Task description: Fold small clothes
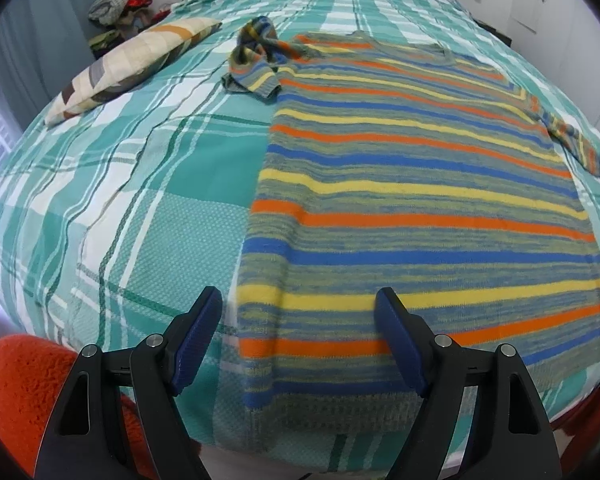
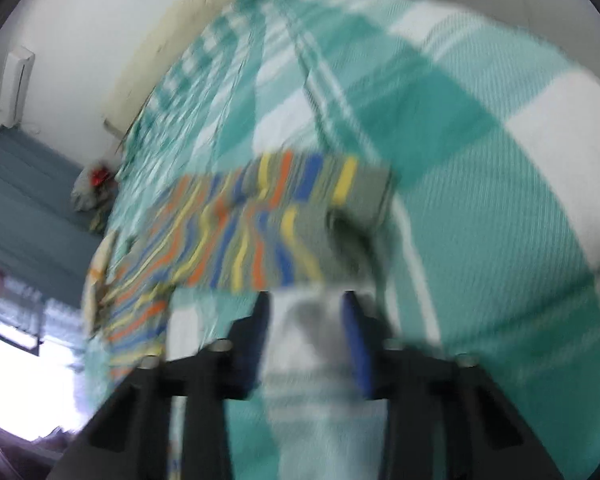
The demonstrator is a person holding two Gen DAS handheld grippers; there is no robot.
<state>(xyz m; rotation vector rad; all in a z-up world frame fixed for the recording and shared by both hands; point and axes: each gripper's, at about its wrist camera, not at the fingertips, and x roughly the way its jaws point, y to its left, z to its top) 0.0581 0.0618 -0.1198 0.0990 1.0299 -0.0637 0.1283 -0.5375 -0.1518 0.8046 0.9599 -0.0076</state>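
Here, left wrist view: striped sweater [image 1: 420, 208] lies flat on the bed [image 1: 140, 220], hem at the near edge; left gripper [image 1: 298, 340] hovers over its hem corner, jaws wide apart, likely ready to pinch. Right wrist view, blurred: right gripper [image 2: 306, 344] partly open, empty, just short of the sleeve [image 2: 260, 224] spread toward the bed's side edge.

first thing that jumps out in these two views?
The striped knit sweater in orange, yellow and blue, spread flat on the teal-and-white plaid bedspread, one sleeve bunched near its top-left corner. The left gripper hovers open over its hem. In the blurred right-wrist view, the other sleeve's cuff lies just beyond the right gripper.
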